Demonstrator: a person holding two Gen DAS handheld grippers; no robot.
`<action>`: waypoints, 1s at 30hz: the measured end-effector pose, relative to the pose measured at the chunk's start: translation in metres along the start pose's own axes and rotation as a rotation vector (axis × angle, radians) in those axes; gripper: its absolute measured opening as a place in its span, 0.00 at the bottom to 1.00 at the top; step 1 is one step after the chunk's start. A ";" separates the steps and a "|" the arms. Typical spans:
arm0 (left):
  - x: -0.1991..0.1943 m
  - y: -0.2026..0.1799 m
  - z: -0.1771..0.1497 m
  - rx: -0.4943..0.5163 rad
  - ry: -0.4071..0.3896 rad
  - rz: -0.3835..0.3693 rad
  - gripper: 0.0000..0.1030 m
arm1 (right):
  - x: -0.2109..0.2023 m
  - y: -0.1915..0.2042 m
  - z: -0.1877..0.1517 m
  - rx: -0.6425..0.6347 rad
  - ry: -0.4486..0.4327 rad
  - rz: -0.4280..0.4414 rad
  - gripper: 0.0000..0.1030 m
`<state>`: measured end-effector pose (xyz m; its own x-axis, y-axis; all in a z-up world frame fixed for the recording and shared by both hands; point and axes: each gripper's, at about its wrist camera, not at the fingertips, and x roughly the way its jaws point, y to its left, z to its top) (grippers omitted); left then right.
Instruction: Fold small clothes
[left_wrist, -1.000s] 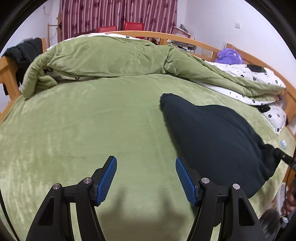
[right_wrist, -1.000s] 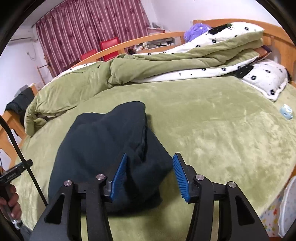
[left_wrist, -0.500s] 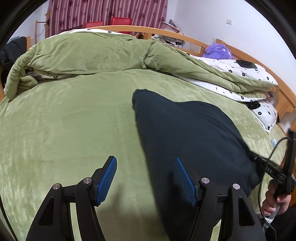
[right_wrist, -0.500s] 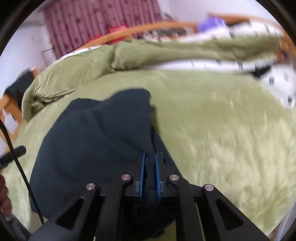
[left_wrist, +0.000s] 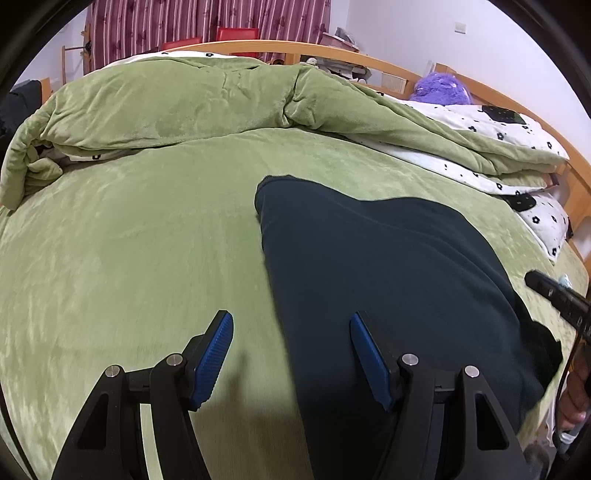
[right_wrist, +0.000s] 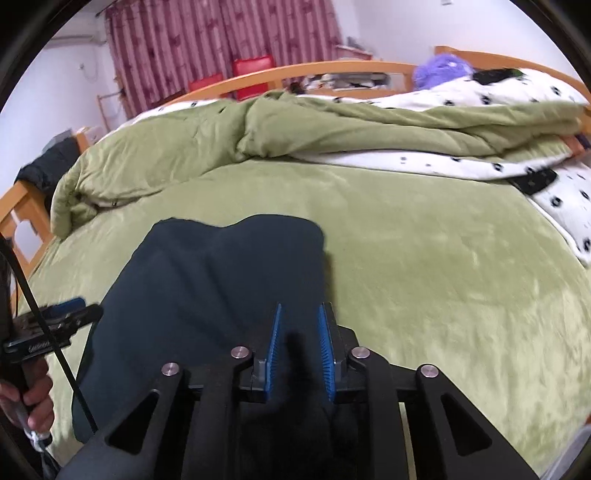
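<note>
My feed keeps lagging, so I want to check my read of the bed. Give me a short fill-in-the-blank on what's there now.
1. The dark garment lies on a bed cover coloured ____.
2. A fold of the garment sits between the fingers of the ____ gripper.
3. The left gripper is ____, with the garment's left edge below the gap.
4. The soft toy by the headboard is ____.

Missing words: green; right; open; purple
</note>
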<state>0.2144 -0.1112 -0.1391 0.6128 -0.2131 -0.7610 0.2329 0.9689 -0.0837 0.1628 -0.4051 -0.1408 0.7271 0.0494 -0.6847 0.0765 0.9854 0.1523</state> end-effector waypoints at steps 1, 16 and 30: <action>0.005 0.001 0.004 0.000 -0.003 0.003 0.65 | 0.008 0.004 0.001 -0.016 0.015 0.003 0.20; 0.044 0.003 0.025 0.016 0.000 0.037 0.66 | 0.059 -0.007 -0.028 -0.023 0.141 -0.098 0.22; 0.019 -0.009 0.013 0.037 -0.007 0.034 0.64 | 0.022 -0.025 -0.037 0.014 0.125 -0.100 0.27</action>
<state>0.2335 -0.1252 -0.1446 0.6258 -0.1815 -0.7585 0.2396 0.9703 -0.0344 0.1516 -0.4230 -0.1858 0.6247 -0.0282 -0.7803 0.1546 0.9840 0.0883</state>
